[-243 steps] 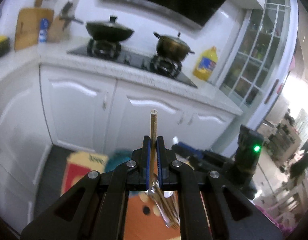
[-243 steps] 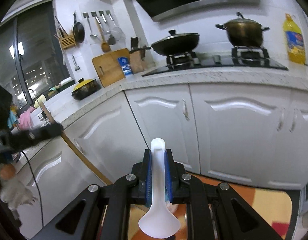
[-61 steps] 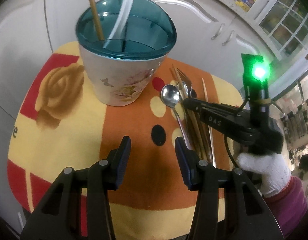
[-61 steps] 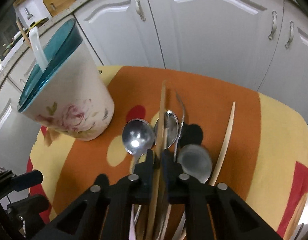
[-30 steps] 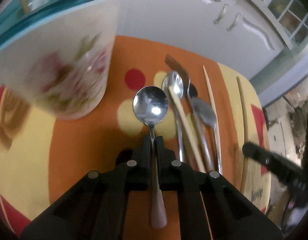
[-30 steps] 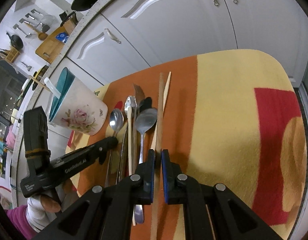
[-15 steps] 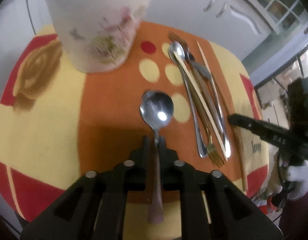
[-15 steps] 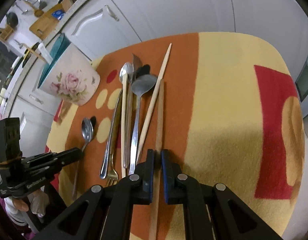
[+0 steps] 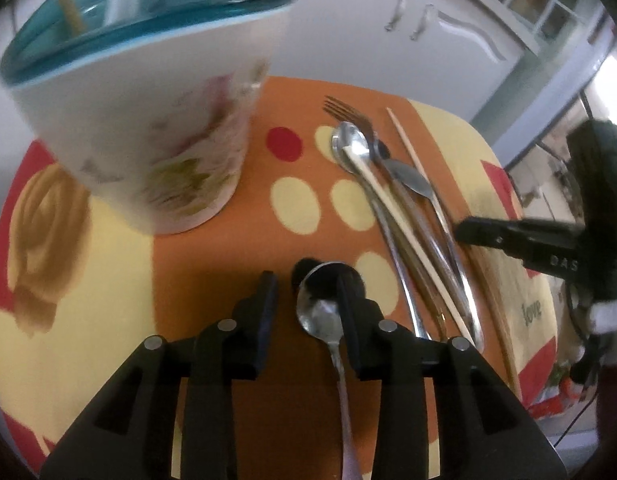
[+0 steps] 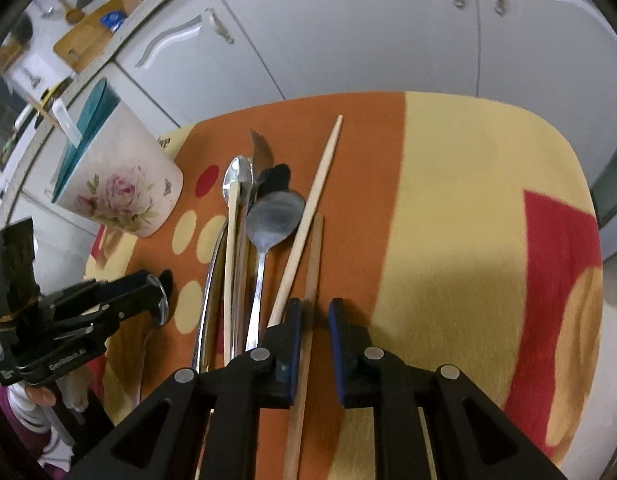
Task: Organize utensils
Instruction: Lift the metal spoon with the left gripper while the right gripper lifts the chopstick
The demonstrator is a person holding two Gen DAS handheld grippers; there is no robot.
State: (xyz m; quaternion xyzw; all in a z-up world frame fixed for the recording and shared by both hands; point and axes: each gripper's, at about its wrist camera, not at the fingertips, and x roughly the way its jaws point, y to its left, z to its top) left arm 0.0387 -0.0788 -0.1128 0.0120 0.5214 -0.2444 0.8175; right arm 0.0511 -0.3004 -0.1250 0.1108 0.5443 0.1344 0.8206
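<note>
In the left wrist view, the left claw [image 9: 308,292] is seen nearest, its jaws spread apart after just having been opening. A metal spoon [image 9: 322,312] lies between them on the cloth, close against the right-hand finger, with its handle running back under the claw; no pinch on it can be seen. The cloth [image 9: 212,280], patterned in orange, yellow and red with pale ovals, covers the bench.

In the right wrist view, the right claw [image 10: 313,316] is seen with its jaws parted a little, having just been opening. A flat wooden stick [image 10: 311,280] lies between them, close to the left blue pad; whether it is touched cannot be told.

Just beyond both claws, a row of utensils is laid side by side on the orange band: a pale chopstick [image 10: 308,216], a dull grey spoon [image 10: 274,212], a second shiny spoon [image 9: 350,146] with a white stick across its bowl, and a fork [image 9: 342,110] with its tines pointing away.

Farther off, to the left of the row, a floral cup [image 9: 148,128] with a teal rim is stood upright on the cloth, and two handles are seen sticking out of it. White cabinet doors [image 10: 348,40] are seen behind the bench.
</note>
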